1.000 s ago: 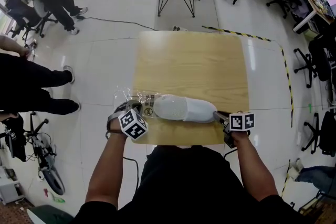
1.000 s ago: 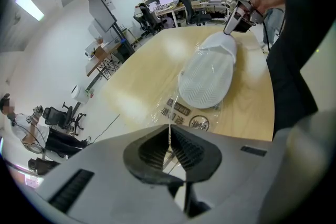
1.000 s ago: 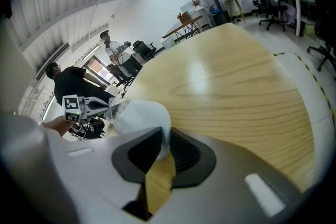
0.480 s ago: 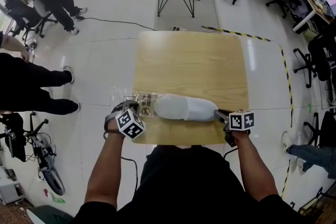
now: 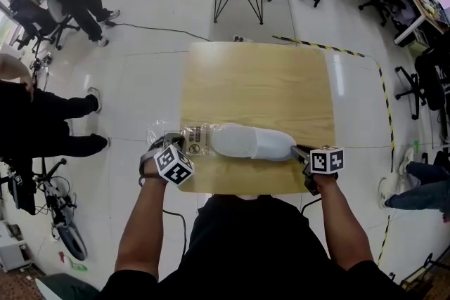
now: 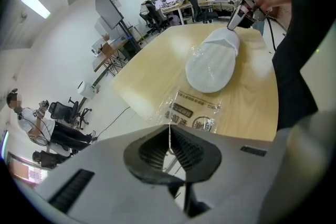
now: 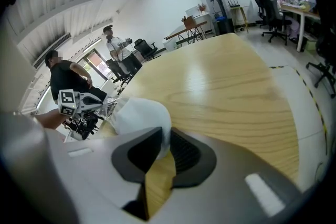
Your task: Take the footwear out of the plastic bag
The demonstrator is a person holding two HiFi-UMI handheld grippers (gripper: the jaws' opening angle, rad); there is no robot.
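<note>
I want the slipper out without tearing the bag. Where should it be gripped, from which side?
Take the slipper by its narrower end, from the table's right side, as the right claw does. That end points away from the plastic bag's printed end, pinched by the left claw, so a lengthwise pull should slide it free.

A white slipper (image 5: 252, 142) is seen lying across the near part of a wooden table (image 5: 256, 81), with a clear bag (image 5: 181, 137) at its left end. The bag's left edge is met by the left gripper (image 5: 176, 148), and the slipper's right end by the right gripper (image 5: 297, 150). A person (image 5: 49, 126) is seen standing on the floor to the left.
</note>
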